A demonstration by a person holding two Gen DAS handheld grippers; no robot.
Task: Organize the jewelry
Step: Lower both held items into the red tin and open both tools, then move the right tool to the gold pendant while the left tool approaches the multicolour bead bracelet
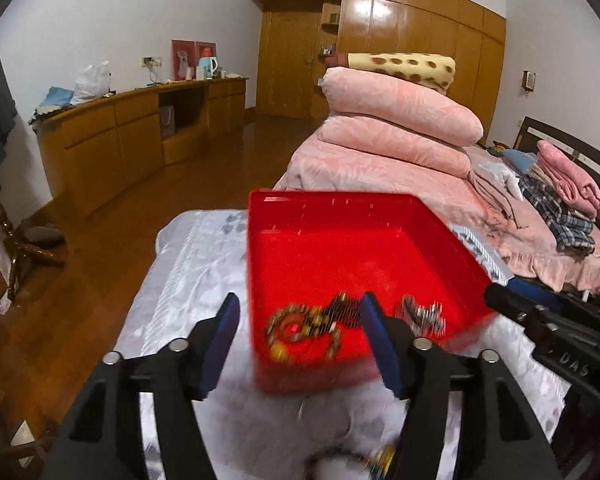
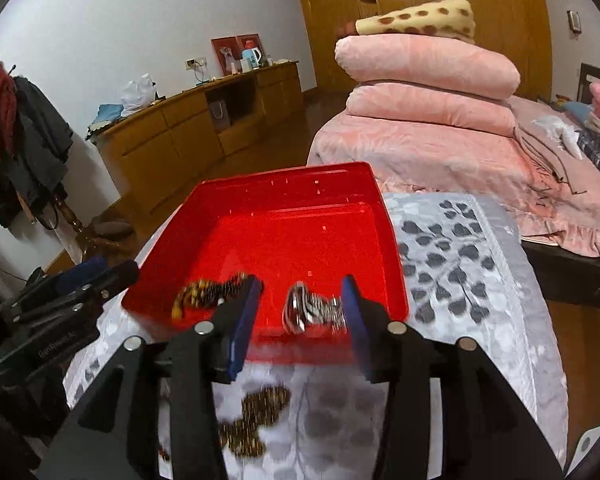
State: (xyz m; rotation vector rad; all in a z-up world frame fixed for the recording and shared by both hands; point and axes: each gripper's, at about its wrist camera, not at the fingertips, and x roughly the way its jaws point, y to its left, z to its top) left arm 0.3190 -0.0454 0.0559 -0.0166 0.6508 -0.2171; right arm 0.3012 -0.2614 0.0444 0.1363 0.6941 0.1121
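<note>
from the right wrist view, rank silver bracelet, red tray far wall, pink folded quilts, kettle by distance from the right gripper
1. silver bracelet, between the right gripper fingers, in the tray
2. red tray far wall, straight ahead
3. pink folded quilts, ahead right, on the bed
4. kettle, on the far sideboard

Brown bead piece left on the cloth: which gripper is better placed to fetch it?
Right, probably. The brown bead piece lies just below the open right gripper. The left gripper sits over the red tray's near-left corner.

My left gripper [image 1: 300,344]: matte black frame, blue pads, round silver screws at the joints. My right gripper [image 2: 300,316]: same build; pale lettering on its black body.
</note>
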